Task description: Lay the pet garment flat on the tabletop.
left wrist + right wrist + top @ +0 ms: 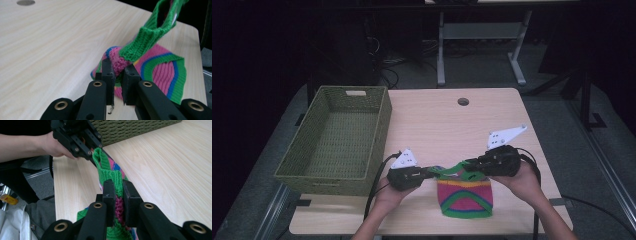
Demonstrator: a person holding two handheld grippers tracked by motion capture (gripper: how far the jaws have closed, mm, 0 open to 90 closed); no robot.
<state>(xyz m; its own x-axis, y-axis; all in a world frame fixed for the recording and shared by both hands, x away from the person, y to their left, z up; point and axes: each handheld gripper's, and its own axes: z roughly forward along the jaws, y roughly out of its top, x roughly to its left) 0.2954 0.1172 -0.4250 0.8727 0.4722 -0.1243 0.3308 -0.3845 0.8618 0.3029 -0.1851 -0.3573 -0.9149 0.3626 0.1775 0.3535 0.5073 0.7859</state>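
A: Where is the knitted bag (464, 196)?

B: Near the front edge of the worktop (452, 120), right of its middle. Its pink, green and blue striped body lies flat on the wood, while the top rim and the green handle (455, 169) are lifted between the two tools.

A: What has the left gripper (428, 172) got?

B: Its jaws are nearly together, pinching the pink rim of the bag at its left side. In the left gripper view, knit fills the narrow gap between them.

A: And the right gripper (470, 163)?

B: Its jaws are closed on the bag's upper right edge, with pink and green knit squeezed between them in the right gripper view.

A: Anything else on the worktop?

B: A green woven basket (341, 141) sits along the left edge, well apart from the bag.
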